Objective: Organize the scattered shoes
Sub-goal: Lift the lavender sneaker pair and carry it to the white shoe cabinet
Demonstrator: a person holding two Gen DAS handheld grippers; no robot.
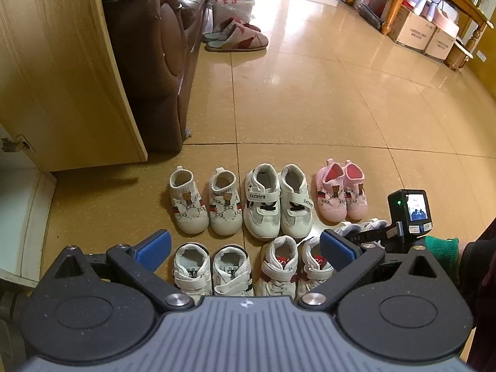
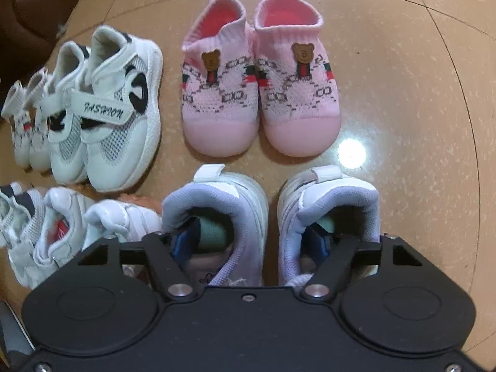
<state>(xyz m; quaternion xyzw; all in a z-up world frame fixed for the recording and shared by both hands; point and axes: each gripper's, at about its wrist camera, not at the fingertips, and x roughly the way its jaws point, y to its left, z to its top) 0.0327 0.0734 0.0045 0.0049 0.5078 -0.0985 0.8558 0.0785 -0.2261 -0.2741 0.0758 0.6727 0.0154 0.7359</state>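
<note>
Lavender sneakers [image 2: 235, 217] sit paired on the tile floor [image 2: 403, 93] below the pink bear shoes [image 2: 260, 93]; right tool [image 2: 260, 241] spread wide, one finger seemingly inside each. Left tool [image 1: 245, 248] gapes empty.

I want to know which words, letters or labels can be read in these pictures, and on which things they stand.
"FASHION": on the straps of the white strap shoes.
"B": on the bear badges of the pink knit shoes.
Print on the cardboard boxes: too small to read.
Letters on the right gripper's arm: too blurred to read fully.
Marks inside the lilac shoes: not readable.
</note>
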